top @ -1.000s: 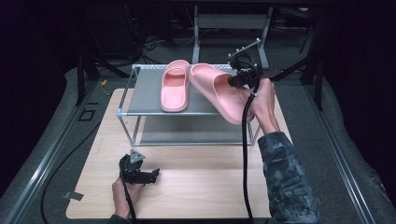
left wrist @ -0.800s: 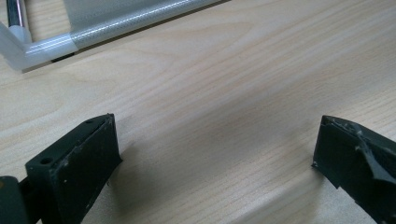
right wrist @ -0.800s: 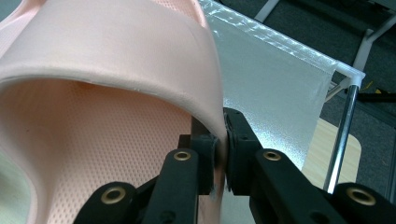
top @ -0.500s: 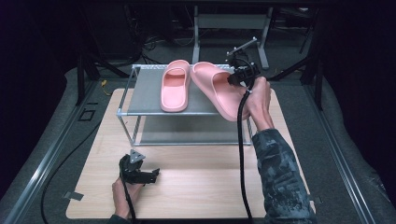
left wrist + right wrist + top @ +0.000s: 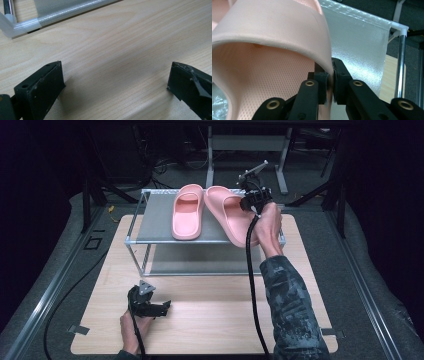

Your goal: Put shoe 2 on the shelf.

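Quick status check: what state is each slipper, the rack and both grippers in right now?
Left slipper: flat on rack top, untouched.
Right slipper: strap pinched, heel past rack's front edge.
Rack: upright on table.
Right gripper: shut on strap.
Left gripper: open, empty, low over table.

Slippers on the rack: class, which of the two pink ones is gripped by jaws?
The right-hand slipper, nearer the right gripper: its jaws pinch the strap's edge. The left-hand slipper lies free on the rack, untouched.
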Demonstrator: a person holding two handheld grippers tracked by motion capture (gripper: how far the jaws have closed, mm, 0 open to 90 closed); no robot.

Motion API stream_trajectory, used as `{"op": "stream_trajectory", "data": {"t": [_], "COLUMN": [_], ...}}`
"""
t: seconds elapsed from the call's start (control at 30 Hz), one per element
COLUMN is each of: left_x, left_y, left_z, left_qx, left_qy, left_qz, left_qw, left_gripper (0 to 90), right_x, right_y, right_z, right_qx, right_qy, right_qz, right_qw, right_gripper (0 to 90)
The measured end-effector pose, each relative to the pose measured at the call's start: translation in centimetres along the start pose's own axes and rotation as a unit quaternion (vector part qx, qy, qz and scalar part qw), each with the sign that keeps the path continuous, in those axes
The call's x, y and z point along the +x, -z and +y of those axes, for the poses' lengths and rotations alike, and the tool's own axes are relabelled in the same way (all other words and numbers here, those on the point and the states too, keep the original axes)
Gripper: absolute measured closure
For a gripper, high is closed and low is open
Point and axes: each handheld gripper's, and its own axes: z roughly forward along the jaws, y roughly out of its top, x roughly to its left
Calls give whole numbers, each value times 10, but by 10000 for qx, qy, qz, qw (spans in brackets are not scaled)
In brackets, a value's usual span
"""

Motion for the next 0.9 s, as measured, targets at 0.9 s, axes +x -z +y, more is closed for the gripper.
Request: {"op": "stream_trajectory", "data": {"t": [0.9], "left_x": [0], "left_y": [0], "left_z": [0], "left_qx": [-13], "left_qy": [0], "left_qz": [10], "left_qw": [10000], "left_gripper": [3], "right_x": [-12], "right_y": [2], "right_z": [-39], "right_qx": [-340], "right_qy": [-286], "right_qz": [547], "right_qw": [9975], "right_gripper": [647]}}
